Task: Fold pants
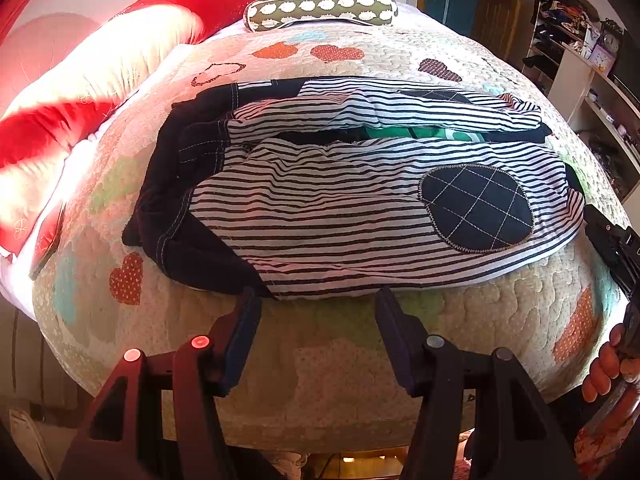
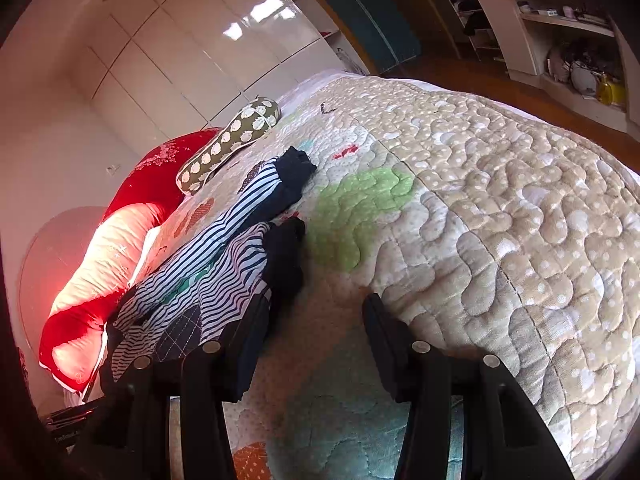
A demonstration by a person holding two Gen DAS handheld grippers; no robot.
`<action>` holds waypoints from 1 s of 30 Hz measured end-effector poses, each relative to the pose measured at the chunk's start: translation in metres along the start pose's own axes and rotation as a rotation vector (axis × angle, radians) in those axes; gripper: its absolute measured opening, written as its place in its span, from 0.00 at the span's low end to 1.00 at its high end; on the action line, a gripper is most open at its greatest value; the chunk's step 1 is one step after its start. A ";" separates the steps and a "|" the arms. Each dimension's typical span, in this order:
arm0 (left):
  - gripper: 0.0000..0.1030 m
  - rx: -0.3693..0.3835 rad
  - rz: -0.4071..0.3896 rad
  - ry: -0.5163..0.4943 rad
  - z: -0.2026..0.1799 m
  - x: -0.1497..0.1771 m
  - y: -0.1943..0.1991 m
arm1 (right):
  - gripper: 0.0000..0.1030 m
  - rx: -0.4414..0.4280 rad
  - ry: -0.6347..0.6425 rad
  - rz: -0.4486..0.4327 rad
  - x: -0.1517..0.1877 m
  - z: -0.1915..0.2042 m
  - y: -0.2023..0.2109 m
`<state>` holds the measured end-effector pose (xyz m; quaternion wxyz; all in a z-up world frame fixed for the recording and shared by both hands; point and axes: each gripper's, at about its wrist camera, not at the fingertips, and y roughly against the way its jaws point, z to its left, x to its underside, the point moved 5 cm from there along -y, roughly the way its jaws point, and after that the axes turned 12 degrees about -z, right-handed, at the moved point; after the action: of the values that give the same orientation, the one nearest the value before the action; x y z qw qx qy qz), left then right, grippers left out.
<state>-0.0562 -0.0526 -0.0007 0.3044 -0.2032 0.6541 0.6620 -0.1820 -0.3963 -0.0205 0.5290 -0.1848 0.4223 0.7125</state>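
Observation:
Striped black-and-white pants (image 1: pixel 328 200) with dark waistband, dark cuffs and round dark knee patches lie across the quilted bedspread (image 1: pixel 360 336), the two legs side by side, waist to the left. My left gripper (image 1: pixel 318 300) hovers just short of the pants' near edge, open, nothing between its fingers. In the right wrist view the pants (image 2: pixel 224 256) lie at the left with their dark cuffs (image 2: pixel 286 256) pointing toward the middle. My right gripper (image 2: pixel 316 308) stands open over the quilt right beside the near cuff, holding nothing. It also shows at the right edge of the left wrist view (image 1: pixel 616 248), with a hand (image 1: pixel 604 364) under it.
A red and white pillow (image 1: pixel 80 92) runs along the left side of the bed. A green bolster (image 1: pixel 320 10) with white spots lies at the far end. Shelves (image 1: pixel 580 60) full of items stand to the right, white wardrobe doors (image 2: pixel 192 56) behind the bed.

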 end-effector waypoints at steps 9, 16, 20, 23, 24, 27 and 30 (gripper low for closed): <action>0.56 0.010 0.006 0.004 -0.001 0.000 -0.002 | 0.52 0.006 0.024 -0.015 0.001 0.002 -0.003; 0.56 0.050 0.017 0.011 0.002 -0.009 -0.002 | 0.52 0.018 0.037 0.024 0.000 0.009 -0.002; 0.56 0.097 -0.021 0.061 0.028 -0.043 0.000 | 0.55 -0.028 0.086 0.035 -0.032 0.032 0.010; 0.58 0.125 -0.049 0.061 0.051 -0.077 -0.012 | 0.64 -0.078 0.218 0.069 -0.065 0.065 0.000; 0.58 0.121 -0.058 0.055 0.059 -0.089 -0.019 | 0.64 -0.095 0.262 0.102 -0.074 0.078 -0.011; 0.59 0.151 -0.063 0.012 0.072 -0.125 -0.049 | 0.68 -0.134 0.404 0.186 -0.094 0.119 -0.058; 0.59 0.215 -0.006 -0.023 0.074 -0.152 -0.091 | 0.68 -0.138 0.557 0.319 -0.089 0.154 -0.121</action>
<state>0.1252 -0.0035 0.0375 0.3339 -0.1637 0.7171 0.5894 -0.0105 -0.3165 0.0819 0.2613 -0.3394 0.5251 0.7354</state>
